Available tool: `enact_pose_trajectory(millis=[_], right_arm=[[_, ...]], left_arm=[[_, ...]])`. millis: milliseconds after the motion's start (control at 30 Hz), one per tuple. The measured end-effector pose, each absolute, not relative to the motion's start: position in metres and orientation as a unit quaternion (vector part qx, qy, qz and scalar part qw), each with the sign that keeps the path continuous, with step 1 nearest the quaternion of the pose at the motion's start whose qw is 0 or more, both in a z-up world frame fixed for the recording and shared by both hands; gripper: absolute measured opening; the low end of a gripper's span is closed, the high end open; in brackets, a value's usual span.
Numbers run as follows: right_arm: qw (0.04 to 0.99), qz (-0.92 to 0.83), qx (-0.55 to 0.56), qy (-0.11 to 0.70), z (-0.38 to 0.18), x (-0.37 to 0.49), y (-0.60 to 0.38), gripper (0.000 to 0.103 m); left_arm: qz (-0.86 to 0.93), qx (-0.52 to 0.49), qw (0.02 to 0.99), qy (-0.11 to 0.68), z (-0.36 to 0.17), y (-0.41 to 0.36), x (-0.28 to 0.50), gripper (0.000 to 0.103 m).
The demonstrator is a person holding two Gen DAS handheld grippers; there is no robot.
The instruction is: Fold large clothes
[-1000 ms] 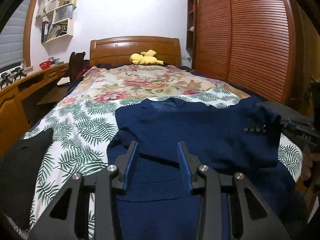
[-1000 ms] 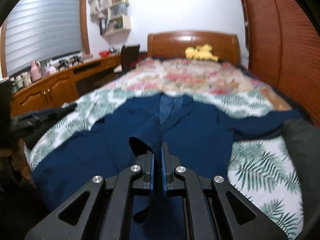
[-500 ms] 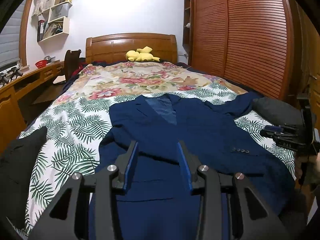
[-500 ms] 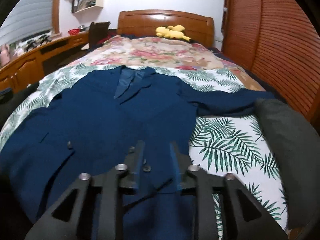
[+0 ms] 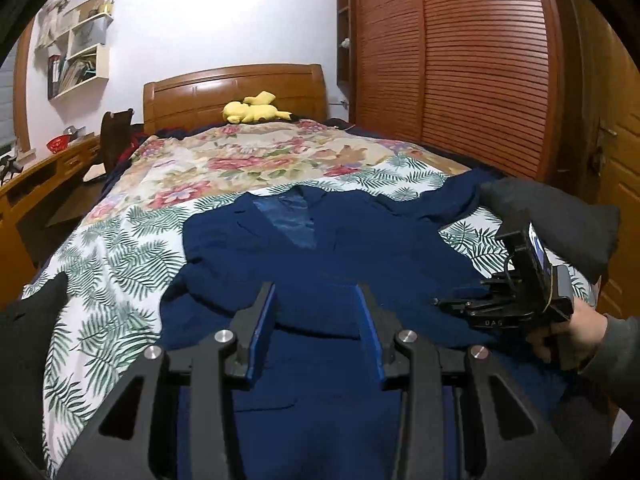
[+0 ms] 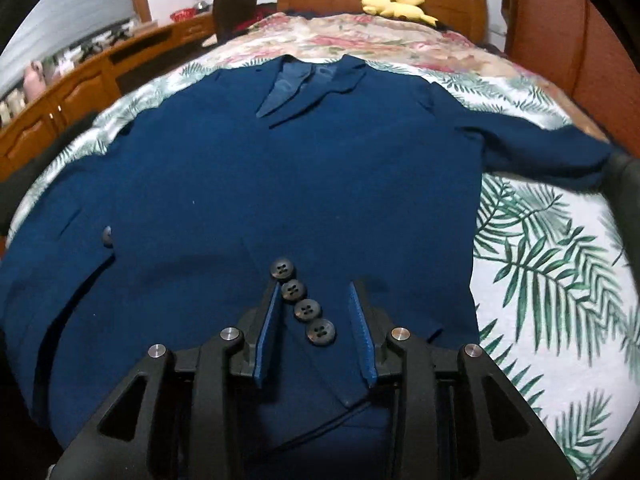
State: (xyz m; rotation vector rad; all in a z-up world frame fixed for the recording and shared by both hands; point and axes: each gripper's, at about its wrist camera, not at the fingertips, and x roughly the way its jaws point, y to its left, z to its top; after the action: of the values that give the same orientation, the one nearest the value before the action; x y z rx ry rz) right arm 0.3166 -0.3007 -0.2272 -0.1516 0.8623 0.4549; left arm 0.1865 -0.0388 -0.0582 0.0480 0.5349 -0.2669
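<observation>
A navy blue suit jacket (image 6: 280,180) lies face up on the bed, collar toward the headboard; it also fills the middle of the left wrist view (image 5: 360,248). One sleeve is folded across its front, and the cuff with several dark buttons (image 6: 304,308) lies flat between the jaws of my right gripper (image 6: 315,286). Those jaws are opening and their pads stay off the cloth. The other sleeve (image 6: 540,152) stretches out to the right. My left gripper (image 5: 315,292) hovers open over the jacket's lower part with nothing between its fingers. A hand (image 5: 576,328) holds the right gripper (image 5: 440,303) low over the jacket.
A leaf-print sheet (image 5: 112,264) and a floral quilt (image 5: 260,160) cover the bed. A dark grey garment (image 5: 560,224) lies at the right edge, a black one (image 5: 24,340) at the left. A yellow plush (image 5: 252,110) sits by the headboard. A wooden wardrobe (image 5: 460,68) stands right, a desk (image 6: 80,88) left.
The right gripper held the sleeve cuff lifted a second ago; it has come down, opened and let go, so the cuff lies flat on the jacket. The left gripper shifted sideways, still open.
</observation>
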Motion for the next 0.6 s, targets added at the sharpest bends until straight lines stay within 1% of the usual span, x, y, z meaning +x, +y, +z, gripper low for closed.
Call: enact_pose_trajectory(millis=[367,600], right_arm=[[0.889,0.217,-0.072,0.396,-0.229,0.313,-0.298,0.035],[0.891,0.215,-0.075,0.393,-0.23,0.311,-0.297,0.035]], left_arm=[[-0.141,0.036,0.942,0.301,-0.102,-0.065,0.27,0.038],[-0.15,0.024,0.936,0.317,-0.128,-0.068,0.291,0.038]])
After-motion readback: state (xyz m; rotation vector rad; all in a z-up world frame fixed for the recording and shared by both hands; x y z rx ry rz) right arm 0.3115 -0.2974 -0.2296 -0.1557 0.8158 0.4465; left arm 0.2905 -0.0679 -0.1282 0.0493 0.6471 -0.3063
